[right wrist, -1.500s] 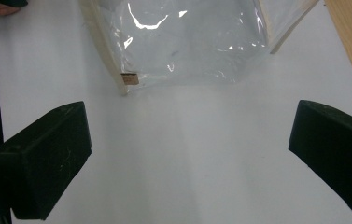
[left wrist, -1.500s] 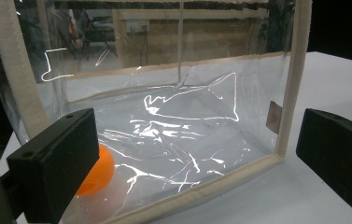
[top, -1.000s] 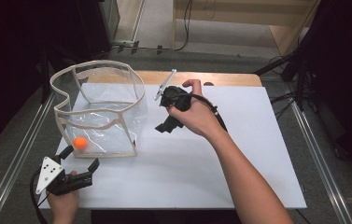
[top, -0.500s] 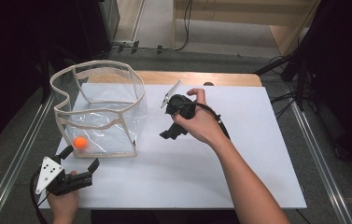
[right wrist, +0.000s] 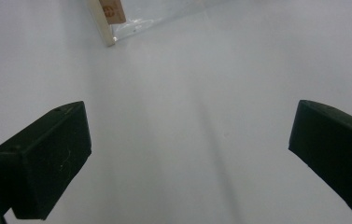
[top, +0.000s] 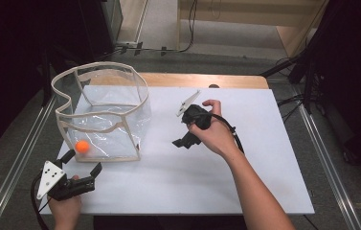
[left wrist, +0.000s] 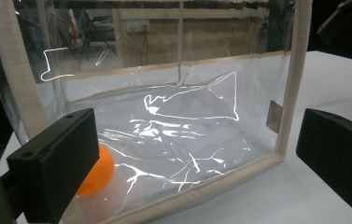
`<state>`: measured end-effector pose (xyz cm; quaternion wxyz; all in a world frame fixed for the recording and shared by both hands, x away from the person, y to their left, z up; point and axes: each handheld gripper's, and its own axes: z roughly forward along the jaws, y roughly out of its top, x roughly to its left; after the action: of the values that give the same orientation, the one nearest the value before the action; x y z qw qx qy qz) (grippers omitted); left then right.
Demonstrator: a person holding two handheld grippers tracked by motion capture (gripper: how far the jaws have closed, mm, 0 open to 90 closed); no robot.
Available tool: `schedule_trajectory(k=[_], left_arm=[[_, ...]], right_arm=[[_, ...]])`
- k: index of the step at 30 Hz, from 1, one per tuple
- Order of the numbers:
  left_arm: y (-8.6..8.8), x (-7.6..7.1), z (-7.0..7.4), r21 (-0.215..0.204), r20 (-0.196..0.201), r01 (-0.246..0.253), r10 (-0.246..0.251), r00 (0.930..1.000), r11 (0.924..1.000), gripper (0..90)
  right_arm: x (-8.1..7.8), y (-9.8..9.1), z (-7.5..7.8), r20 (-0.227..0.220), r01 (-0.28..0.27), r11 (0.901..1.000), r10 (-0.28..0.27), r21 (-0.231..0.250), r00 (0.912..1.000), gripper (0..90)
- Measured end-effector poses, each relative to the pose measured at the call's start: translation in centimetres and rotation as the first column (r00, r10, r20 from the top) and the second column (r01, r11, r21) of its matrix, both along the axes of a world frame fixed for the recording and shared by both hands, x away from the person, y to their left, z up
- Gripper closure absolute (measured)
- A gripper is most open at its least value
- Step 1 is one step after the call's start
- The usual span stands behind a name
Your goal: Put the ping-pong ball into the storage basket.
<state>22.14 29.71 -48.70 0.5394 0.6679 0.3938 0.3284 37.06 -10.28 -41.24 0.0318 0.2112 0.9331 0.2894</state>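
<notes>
A clear plastic bag (top: 102, 111) with cream trim stands open on the left of the white table top (top: 178, 187). An orange ball (top: 82, 146) lies inside it at the near left corner. My left gripper (top: 83, 162) rests at the table's near left corner, open, pointing at the bag. In the left gripper view the bag (left wrist: 178, 126) stands between the wide jaws and the ball (left wrist: 100, 169) peeks from behind the left one. My right gripper (top: 184, 138) is open, held over the table's middle, right of the bag. Its own view shows bare table and the bag's corner (right wrist: 107, 25).
The table's wooden far edge (top: 187, 80) shows beyond the white sheet. Metal rails (top: 324, 158) run along both sides of the table. Cables lie on the floor behind. The right gripper (left wrist: 344, 16) shows at the top right of the left gripper view.
My right gripper has come nearer and a little to the right, away from the bag's rim. The left gripper, bag and ball have not moved.
</notes>
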Motion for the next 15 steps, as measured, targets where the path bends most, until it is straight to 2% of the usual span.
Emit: schedule_trajectory(k=[3,10,15], left_arm=[[0.0,0.0,0.0,-0.001,0.000,0.000,0.000,1.0000,1.0000,0.1],[0.0,0.0,0.0,-0.001,0.000,0.002,-0.002,1.0000,1.0000,0.1],[0.0,0.0,0.0,-0.001,-0.001,0.000,0.000,1.0000,1.0000,0.1]], right_arm=[[-0.2,-0.5,-0.6,0.001,-0.003,0.9999,0.003,0.013,1.0000,0.0],[-0.9,-1.9,-1.8,0.006,0.025,0.9983,-0.025,0.053,0.9997,0.0],[-1.5,-3.1,-2.3,0.028,0.046,0.9945,-0.048,0.095,0.9984,0.0]])
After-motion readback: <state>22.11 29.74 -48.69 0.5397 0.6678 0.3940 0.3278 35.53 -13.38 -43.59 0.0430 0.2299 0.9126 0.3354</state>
